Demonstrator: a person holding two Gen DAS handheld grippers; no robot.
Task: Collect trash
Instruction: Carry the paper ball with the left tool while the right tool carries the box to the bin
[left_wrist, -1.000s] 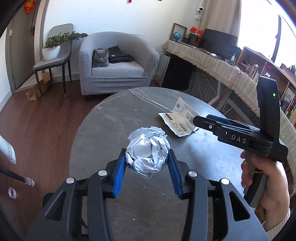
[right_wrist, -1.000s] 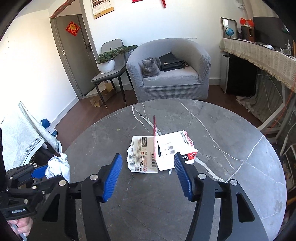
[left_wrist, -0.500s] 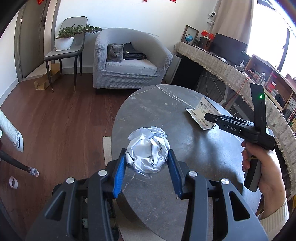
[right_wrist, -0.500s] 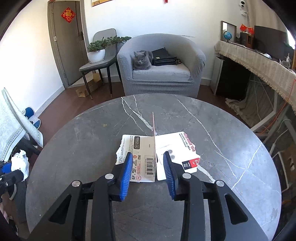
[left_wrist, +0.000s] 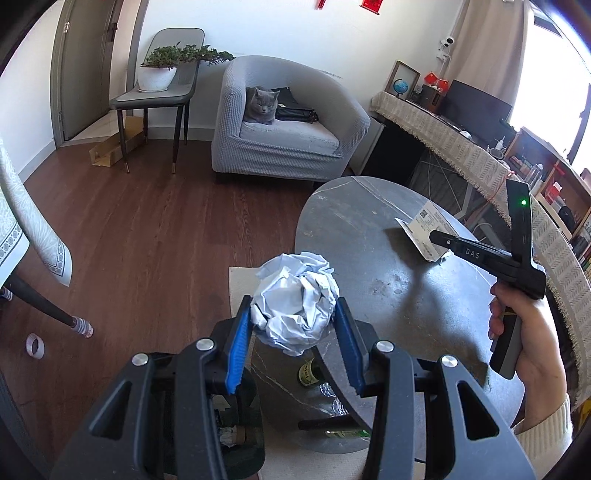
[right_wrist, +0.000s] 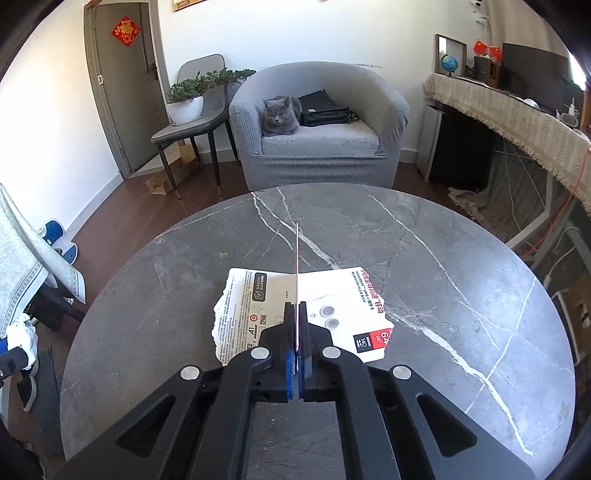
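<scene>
While both tools are loaded, the scene reads near to far as follows:
left gripper (left_wrist: 293, 334): its blue pads are clamped on a crumpled paper ball (left_wrist: 295, 297), which bulges above the fingertips; the jaws stand partly apart, filled by the wad
below the left gripper: a dark bin (left_wrist: 236, 424) sits on the floor at the table's edge, with scraps inside it; beside it, under the tabletop, a clear bottle (left_wrist: 321, 391) shows
right gripper (right_wrist: 296, 325): jaws pressed together on the thin upright flap of a torn card package (right_wrist: 258, 295), pinching it edge-on; the rest of the package lies open and flat on the table to either side of the flap
right hand (left_wrist: 524, 343): seen from the left wrist view, wrapped around the right tool's handle, a cream sleeve (left_wrist: 543, 432) at the wrist
table (right_wrist: 424, 258): round, grey marble with white veins; the package lies near its middle
floor: brown wood, with a roll of tape (left_wrist: 35, 345) lying by a chair leg
armchair (right_wrist: 321, 122): grey, beyond the table, with a grey cat (right_wrist: 279, 116) and a black bag (right_wrist: 323, 107) on its seat
chair (right_wrist: 188, 125): left of the armchair, bearing a potted plant (right_wrist: 188, 99)
door (right_wrist: 118, 81): far left, shut, with a red ornament on it
</scene>
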